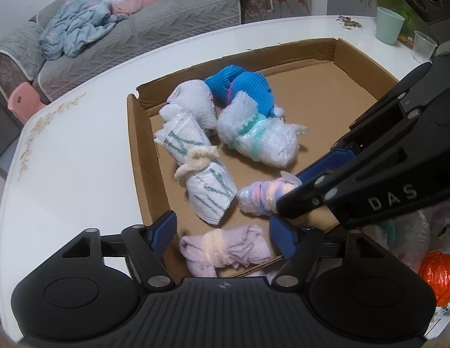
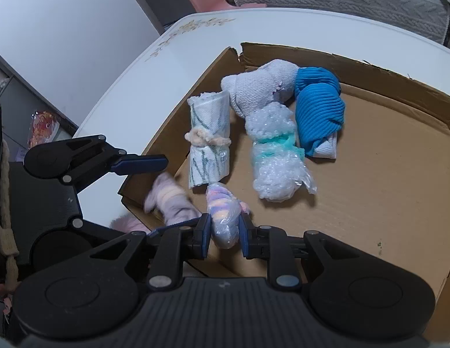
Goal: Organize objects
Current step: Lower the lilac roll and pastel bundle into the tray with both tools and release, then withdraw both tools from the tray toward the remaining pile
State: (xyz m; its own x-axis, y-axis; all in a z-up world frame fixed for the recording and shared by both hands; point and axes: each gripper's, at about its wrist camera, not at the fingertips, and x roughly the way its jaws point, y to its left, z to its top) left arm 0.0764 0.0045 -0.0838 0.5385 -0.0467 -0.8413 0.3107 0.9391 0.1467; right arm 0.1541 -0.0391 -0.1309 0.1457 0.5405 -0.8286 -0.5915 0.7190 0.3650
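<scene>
A shallow cardboard box (image 1: 326, 92) lies on the white table (image 1: 80, 150). Inside are rolled cloth bundles: white with green lines (image 1: 201, 168), plain white (image 1: 193, 101), blue (image 1: 242, 87) and bubble-wrapped with teal (image 1: 259, 139). My right gripper (image 2: 223, 229) is shut on a pastel striped bundle in clear plastic (image 2: 223, 211), low over the box's near corner; in the left wrist view it reaches in from the right (image 1: 288, 190). My left gripper (image 1: 223, 233) stands open around a lilac and pink bundle (image 1: 225, 249), which lies loose at the box's near edge and looks blurred in the right wrist view (image 2: 170, 200).
A green cup (image 1: 388, 24) and a clear plastic cup (image 1: 423, 46) stand on the table beyond the box. An orange object (image 1: 439, 272) and more soft bundles (image 1: 413, 232) lie right of the box. A grey sofa (image 1: 138, 37) with clothes and a pink stool (image 1: 23, 101) are behind.
</scene>
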